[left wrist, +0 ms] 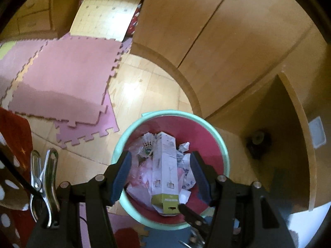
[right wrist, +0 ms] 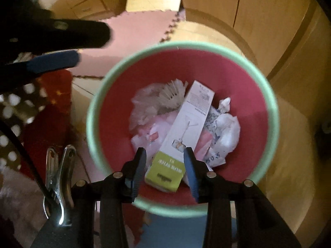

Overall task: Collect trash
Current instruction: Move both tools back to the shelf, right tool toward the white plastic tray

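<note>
Both your tools point steeply down over the bin (right wrist: pixel 266 95). Right tool (right wrist: pixel 164 161) released above the box (right wrist: pixel 186 124), which lies in the bin on crumpled paper (right wrist: pixel 225 128). Left tool (left wrist: pixel 160 175) released, empty.

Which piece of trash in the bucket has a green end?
The long white box lying on top in the bucket. Its near end is yellow-green; the shuttlecock and crumpled paper are white.

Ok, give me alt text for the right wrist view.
A long white box with a green end lies in a pink bin among crumpled paper and a shuttlecock. The right tool hangs open above it.
</note>
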Available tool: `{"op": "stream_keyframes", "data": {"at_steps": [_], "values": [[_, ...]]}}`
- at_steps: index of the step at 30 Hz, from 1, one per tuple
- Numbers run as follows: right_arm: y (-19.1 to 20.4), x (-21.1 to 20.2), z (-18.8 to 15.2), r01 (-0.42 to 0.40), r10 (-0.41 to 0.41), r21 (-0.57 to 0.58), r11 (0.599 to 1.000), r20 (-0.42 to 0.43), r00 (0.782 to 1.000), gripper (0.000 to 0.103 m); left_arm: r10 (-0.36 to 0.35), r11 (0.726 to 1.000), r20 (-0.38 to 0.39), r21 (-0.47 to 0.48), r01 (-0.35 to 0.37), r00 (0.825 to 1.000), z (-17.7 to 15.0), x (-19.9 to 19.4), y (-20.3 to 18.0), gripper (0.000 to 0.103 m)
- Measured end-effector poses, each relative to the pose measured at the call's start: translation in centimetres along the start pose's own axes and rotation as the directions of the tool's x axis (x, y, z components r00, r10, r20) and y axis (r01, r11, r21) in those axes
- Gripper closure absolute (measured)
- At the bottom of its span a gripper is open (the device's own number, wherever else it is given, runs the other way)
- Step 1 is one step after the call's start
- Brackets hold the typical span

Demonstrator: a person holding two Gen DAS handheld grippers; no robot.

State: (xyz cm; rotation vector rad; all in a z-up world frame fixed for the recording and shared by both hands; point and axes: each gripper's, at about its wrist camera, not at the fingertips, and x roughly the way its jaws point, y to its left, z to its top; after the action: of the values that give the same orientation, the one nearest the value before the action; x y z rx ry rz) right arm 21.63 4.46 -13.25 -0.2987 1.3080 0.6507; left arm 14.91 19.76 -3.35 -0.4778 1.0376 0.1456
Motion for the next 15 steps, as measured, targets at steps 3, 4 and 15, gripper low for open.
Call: {"op": "stream_keyframes", "data": {"at_steps": [3, 4, 15], "values": [[0.0, -2.6, -0.9, -0.019, 0.019, 0.005, 1.0, 0.042, 0.999, 0.064, 0.008, 0.999, 0.003, 0.037, -0.008, 1.0, -0.3, -0.6, -0.9, 0.042], [0.0, -3.4, -1.0, -0.03, 0.029, 0.011, 0.999, 0.054, 0.998, 0.064, 0.008, 0.999, 0.0, 0.049, -0.008, 1.0, -0.5, -0.7, -1.3, 0.042], [-1.8, -11.8, -5.3, -0.075, 0.053, 0.094, 0.993, 0.213, 0.976, 0.063, -0.045, 0.988, 0.032, 0.147, 0.04, 0.998, -1.7, -4.6, -6.4, 0.039]]}}
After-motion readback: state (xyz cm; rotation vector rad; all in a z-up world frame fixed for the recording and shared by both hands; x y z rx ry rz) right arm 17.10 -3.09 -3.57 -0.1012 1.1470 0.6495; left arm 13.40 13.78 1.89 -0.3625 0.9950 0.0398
